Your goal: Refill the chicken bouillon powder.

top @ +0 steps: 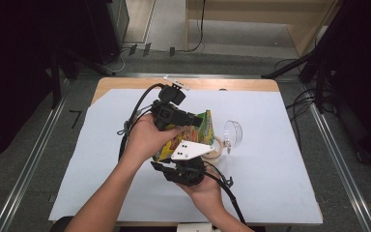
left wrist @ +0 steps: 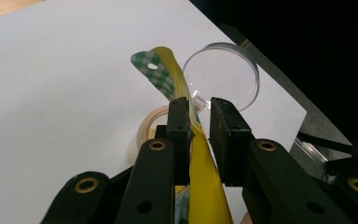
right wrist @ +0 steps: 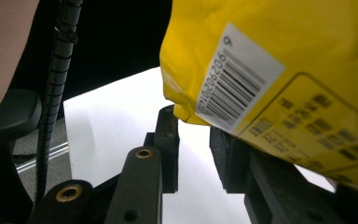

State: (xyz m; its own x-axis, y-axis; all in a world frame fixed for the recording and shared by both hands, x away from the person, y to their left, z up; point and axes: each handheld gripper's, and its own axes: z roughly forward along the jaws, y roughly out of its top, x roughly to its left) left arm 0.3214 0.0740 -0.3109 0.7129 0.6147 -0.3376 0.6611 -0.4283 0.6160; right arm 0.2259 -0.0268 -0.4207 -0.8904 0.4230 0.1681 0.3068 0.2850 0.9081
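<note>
A yellow snack bag (top: pixel 196 131) with a green checked top edge (left wrist: pixel 161 70) is held tilted above the white sheet. My left gripper (top: pixel 194 120) comes in from the far side. In the left gripper view its jaws (left wrist: pixel 201 119) are shut on the bag's thin sealed edge, though a sliver of space shows at the right pad. My right gripper (top: pixel 186 160) is below the bag on the near side. Its jaws (right wrist: pixel 193 123) stand apart under the barcoded corner of the bag (right wrist: pixel 242 79), which touches the tip of one jaw.
A roll of tape (top: pixel 218 148) lies flat on the white sheet (top: pixel 270 159) just right of the bag. A clear round lid (top: pixel 234 133) stands beside it. The wooden table edge (top: pixel 125 83) shows at the back.
</note>
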